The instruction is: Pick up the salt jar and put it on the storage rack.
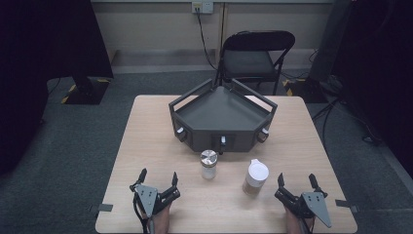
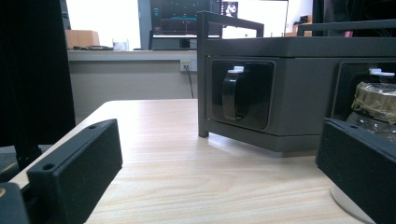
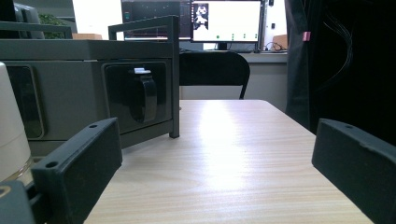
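Observation:
A dark grey angular tray unit (image 1: pixel 221 117) with recessed knobs stands at the middle back of the wooden table (image 1: pixel 146 141). In front of it are a small clear jar with a metal lid (image 1: pixel 209 164) and a taller jar with a white lid (image 1: pixel 255 178). My left gripper (image 1: pixel 158 178) rests open near the front left edge, nothing between its jaws. My right gripper (image 1: pixel 296 181) rests open at the front right, just right of the white-lidded jar. In the left gripper view the metal-lidded jar (image 2: pixel 373 105) sits behind the right jaw. The white-lidded jar (image 3: pixel 11 135) shows at the left of the right gripper view.
A black folding chair (image 1: pixel 255 56) stands behind the table. Dark stands and cables sit on the carpet at both sides. The tray unit's front faces carry black knobs (image 2: pixel 236 93) in recesses. Bare tabletop lies left of the unit and between the grippers.

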Tool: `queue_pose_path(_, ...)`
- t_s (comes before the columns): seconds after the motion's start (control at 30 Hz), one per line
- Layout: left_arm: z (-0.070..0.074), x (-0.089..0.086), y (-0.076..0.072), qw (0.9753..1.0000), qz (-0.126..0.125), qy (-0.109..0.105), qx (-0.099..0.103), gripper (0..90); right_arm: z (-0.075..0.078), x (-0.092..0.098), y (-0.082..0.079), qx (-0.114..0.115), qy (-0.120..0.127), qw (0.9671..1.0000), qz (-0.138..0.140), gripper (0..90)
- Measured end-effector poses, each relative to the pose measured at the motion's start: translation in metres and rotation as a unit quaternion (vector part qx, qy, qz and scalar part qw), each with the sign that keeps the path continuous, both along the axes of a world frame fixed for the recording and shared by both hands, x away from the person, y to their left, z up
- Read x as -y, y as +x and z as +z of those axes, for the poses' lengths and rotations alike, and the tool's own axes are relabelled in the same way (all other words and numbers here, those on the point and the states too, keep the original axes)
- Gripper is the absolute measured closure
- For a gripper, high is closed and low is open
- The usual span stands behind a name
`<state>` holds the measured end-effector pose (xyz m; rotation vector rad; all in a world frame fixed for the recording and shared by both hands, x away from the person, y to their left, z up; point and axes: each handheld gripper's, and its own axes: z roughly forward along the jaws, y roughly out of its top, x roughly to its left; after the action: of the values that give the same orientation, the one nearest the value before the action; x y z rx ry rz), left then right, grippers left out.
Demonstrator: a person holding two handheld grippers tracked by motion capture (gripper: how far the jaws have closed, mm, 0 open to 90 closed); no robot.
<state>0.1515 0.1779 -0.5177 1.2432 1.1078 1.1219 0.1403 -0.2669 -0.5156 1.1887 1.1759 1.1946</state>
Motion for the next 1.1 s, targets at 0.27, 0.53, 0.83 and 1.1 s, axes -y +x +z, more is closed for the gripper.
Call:
queue_pose_path(0.27,0.0000,0.0004,-0.0001,1.0000,0.001,0.000,0.000,0.0,0.0001,-0.0002,0.0000,0.000,0.000,1.0000,0.000,0.6)
queue_pose_path(0.53,-0.0001,-0.0024,-0.0001,1.0000,-0.007,0.000,0.001,0.1,0.0001,-0.0004,0.0001,0.000,0.000,1.0000,-0.001,0.9)
queue_pose_path(0.83,-0.0006,-0.0034,0.0000,1.0000,-0.009,-0.003,0.002,0.1,0.0001,-0.0007,0.0001,0.000,0.000,1.0000,-0.002,0.9)
queue_pose_path(1.1,0.0034,-0.0076,-0.0017,0.9997,-0.015,-0.014,0.010,0.0,0.0002,-0.0010,0.0001,0.000,0.000,1.0000,-0.003,1.0)
